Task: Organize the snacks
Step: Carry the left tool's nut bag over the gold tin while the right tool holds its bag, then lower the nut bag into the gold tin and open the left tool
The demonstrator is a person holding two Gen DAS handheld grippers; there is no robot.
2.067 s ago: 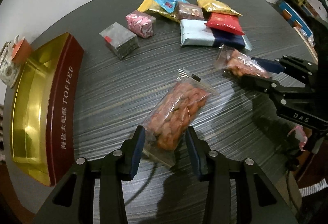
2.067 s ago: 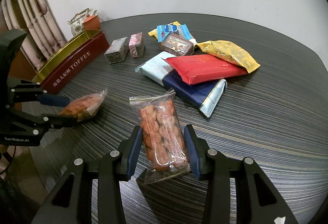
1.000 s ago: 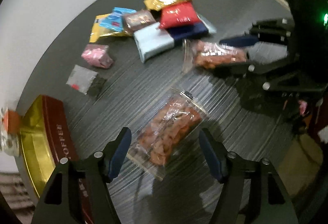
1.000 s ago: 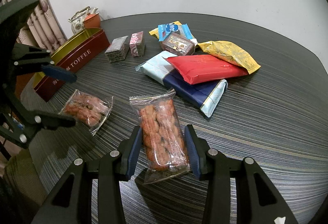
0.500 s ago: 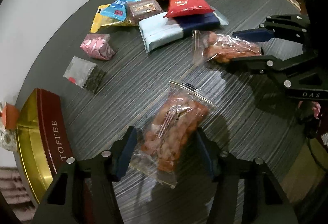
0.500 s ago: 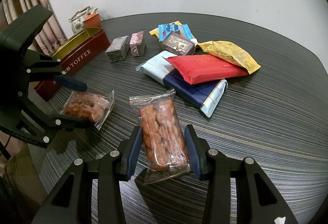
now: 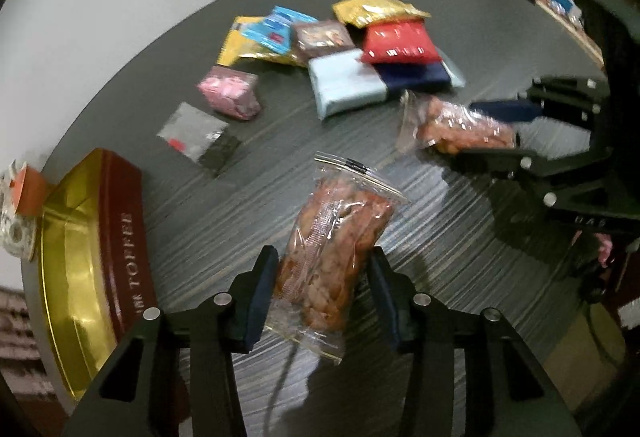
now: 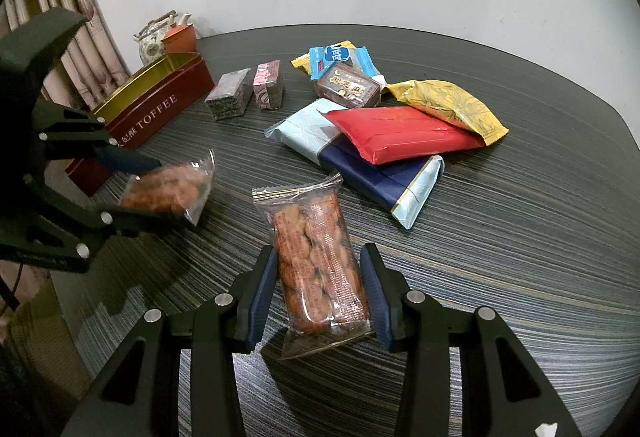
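Note:
A clear bag of orange-brown snacks (image 7: 336,245) sits between the blue pads of my left gripper (image 7: 322,277). Its jaws are closing and both pads touch the bag's sides. The right wrist view shows that bag (image 8: 168,189) in the left gripper (image 8: 160,189) just above the table. My right gripper (image 8: 320,277) is shut on a clear red-printed snack pack (image 8: 316,249), which also shows in the left wrist view (image 7: 460,127). The open red and gold toffee tin (image 7: 120,237) stands at the table's left edge.
A pile of snacks lies at the back: a red pack (image 8: 400,133), a blue and pale box (image 8: 360,173), a gold pack (image 8: 444,105), small blue and brown packs. Two small wrapped blocks (image 8: 248,93) lie near the tin (image 8: 160,113). A teapot (image 8: 156,37) stands behind it.
A second ago the left gripper stood wide open over the bag lying on the table; its jaws have since closed in on the bag and the wrist rolled. The right gripper kept still.

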